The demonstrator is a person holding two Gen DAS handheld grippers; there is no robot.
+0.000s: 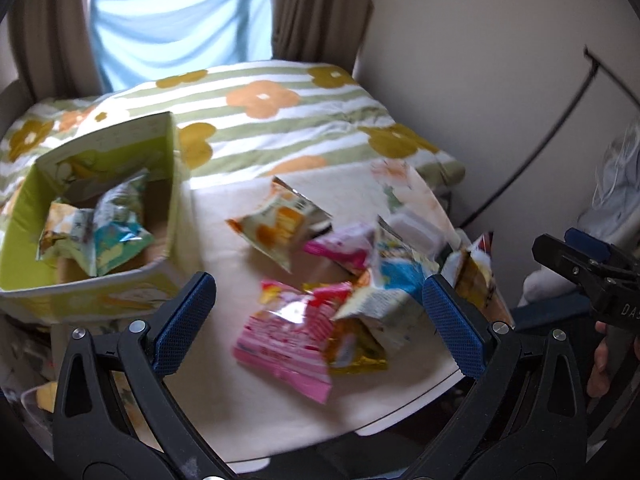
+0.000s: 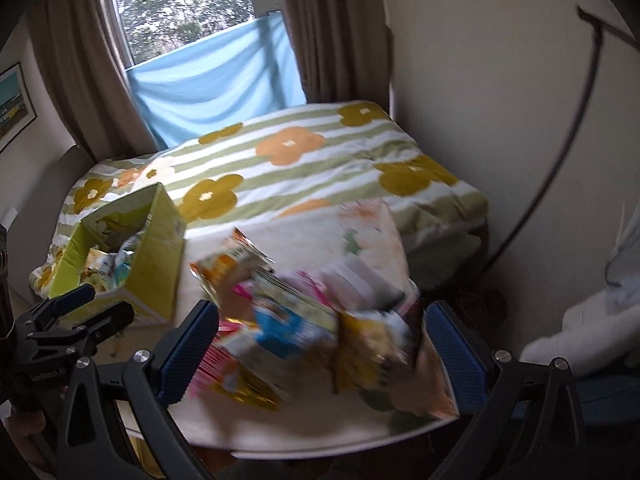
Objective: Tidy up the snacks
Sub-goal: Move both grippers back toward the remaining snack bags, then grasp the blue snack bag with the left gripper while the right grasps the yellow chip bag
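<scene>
glossy foil snack packets (image 1: 286,332), matt cardboard box (image 1: 24,216), soft cloth blanket (image 1: 280,120).

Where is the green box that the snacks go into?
The green box stands at the table's far left, against the flowered bedspread, left of the loose snack packets.

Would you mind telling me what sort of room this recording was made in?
Most likely a bedroom at home. A bed with a flowered, striped quilt stands under a window hung with brown curtains, and snack packets lie on a small table beside a green box.
</scene>
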